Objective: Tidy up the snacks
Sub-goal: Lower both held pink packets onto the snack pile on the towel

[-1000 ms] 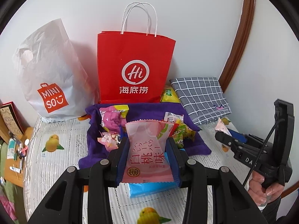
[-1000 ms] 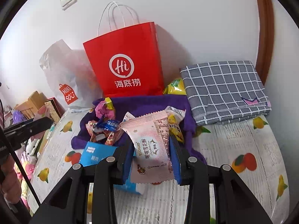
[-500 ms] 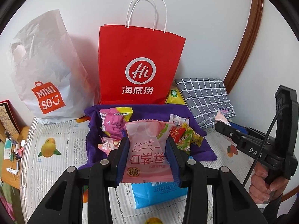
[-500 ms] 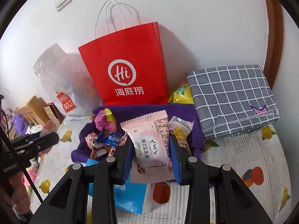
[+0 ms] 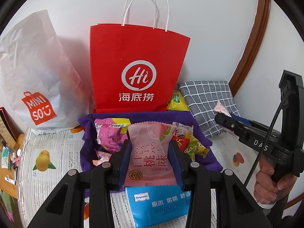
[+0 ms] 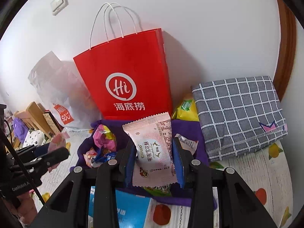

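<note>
My left gripper (image 5: 150, 152) is shut on a pink peach-flavour snack packet (image 5: 150, 157), held upright above the purple cloth (image 5: 201, 125) with its pile of wrapped snacks (image 5: 190, 144). My right gripper (image 6: 154, 155) is shut on a pale pink snowflake-pastry packet (image 6: 153, 152) over the same purple cloth (image 6: 190, 131). A red paper bag (image 5: 138, 68) with white handles stands upright against the wall behind the cloth, also in the right wrist view as the red bag (image 6: 129, 79). The right gripper (image 5: 239, 125), seen from the left wrist, is held by a hand (image 5: 269, 178).
A white plastic shopping bag (image 5: 32, 72) leans left of the red bag. A folded grey checked cloth (image 6: 239, 114) lies at the right, a yellow snack bag (image 6: 186, 108) beside it. A blue tissue pack (image 5: 157, 203) lies under my left fingers. The bedsheet (image 5: 55, 152) has fruit prints.
Both grippers have moved forward toward the red bag with their packets still held; the bag looms larger and the blue pack has slid nearer the bottom edge.
</note>
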`<state>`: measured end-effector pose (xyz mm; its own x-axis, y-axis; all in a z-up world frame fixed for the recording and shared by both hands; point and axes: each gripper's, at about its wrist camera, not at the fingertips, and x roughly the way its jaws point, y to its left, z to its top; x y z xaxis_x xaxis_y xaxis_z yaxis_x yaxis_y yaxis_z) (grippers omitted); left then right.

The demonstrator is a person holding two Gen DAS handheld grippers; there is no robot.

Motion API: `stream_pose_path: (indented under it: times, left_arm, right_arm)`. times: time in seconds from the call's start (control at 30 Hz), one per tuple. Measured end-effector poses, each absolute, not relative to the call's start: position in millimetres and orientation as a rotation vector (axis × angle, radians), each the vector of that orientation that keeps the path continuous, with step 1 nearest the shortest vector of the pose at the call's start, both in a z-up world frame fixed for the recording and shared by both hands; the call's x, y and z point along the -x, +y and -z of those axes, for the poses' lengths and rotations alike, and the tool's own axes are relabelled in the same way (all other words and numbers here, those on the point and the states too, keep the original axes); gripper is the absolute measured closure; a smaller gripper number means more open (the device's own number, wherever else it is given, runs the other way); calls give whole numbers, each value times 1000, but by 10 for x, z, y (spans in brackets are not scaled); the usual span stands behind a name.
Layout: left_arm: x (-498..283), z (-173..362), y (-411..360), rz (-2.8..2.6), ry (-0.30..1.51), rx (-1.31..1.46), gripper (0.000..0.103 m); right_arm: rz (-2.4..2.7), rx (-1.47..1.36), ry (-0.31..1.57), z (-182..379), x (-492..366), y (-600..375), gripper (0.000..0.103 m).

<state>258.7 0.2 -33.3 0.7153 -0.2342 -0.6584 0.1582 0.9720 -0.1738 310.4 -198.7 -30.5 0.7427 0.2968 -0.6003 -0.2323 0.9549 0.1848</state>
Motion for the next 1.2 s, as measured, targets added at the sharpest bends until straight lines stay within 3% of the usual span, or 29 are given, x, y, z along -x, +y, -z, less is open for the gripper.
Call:
stream_pose_path:
  times: [1.2]
  left_arm:
    - [-3436, 924, -163, 230, 872, 74, 65]
  right_arm:
    - [-296, -79, 842, 1084, -3800, -2120, 66]
